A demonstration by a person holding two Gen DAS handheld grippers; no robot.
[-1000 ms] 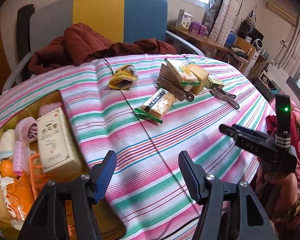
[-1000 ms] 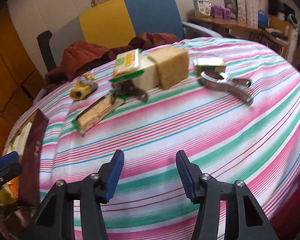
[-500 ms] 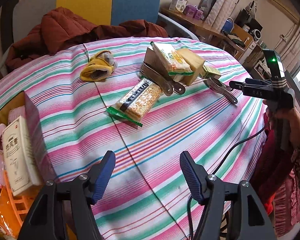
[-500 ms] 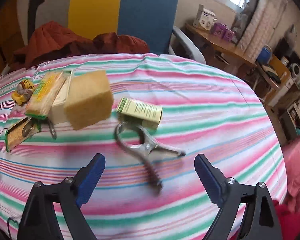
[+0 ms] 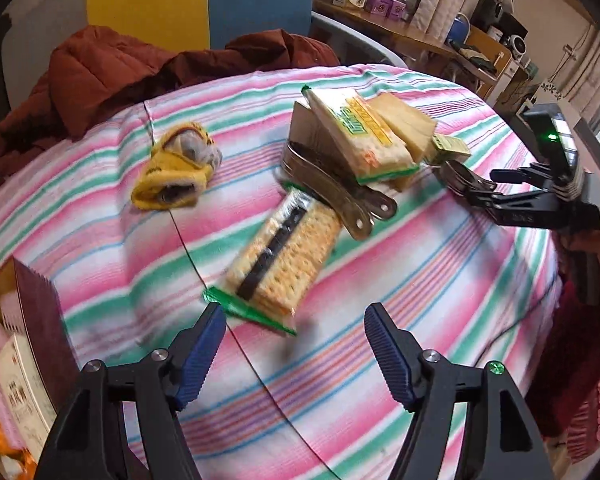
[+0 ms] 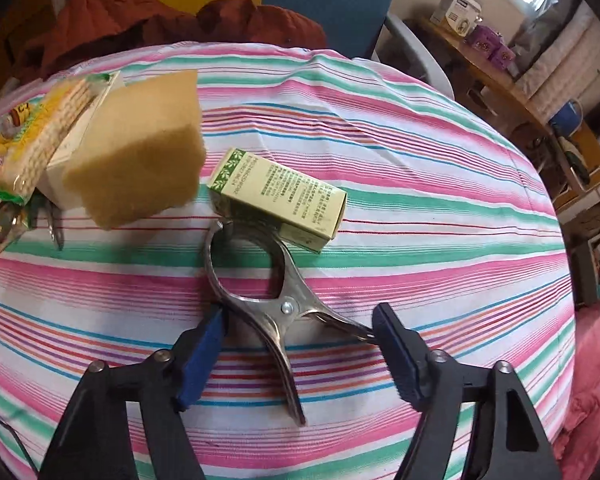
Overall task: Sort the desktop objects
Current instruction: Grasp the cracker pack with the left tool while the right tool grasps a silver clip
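Metal clamp (image 6: 260,312): lies flat on the striped tablecloth (image 6: 420,208), ring end toward the green carton, handles splayed toward the camera; it sits between the right gripper's two fingers. One handle tip is at or just beside the right-hand pad; contact cannot be told.
Right gripper (image 6: 300,356): jaws apart and just been closing, the clamp between them; the pads do not visibly press on it. Tongs state: spread, nothing clasped.
Green carton (image 6: 278,198): lies on its side, touching the clamp's ring end.
Sponge block (image 6: 140,148): tan, just left of the carton, leaning against a pale box.
Cracker pack, near (image 5: 286,256): lies flat on the cloth ahead of the left gripper, green sealed end toward the left-hand pad, far end tucked under a second metal clip (image 5: 336,192).
Left gripper (image 5: 296,348): jaws wide and just been opening; nothing between the pads. It hangs above the cloth, short of the near cracker pack.
Cracker pack, far (image 5: 360,136): propped tilted on the pale box, above the second clip.
Yellow cloth item (image 5: 176,168): crumpled, left of the packs, well apart from both grippers.
Storage box (image 5: 24,344): at the left table edge, holding a white carton and pink items.
Surroundings: red jacket (image 5: 112,76) on a chair behind the table.
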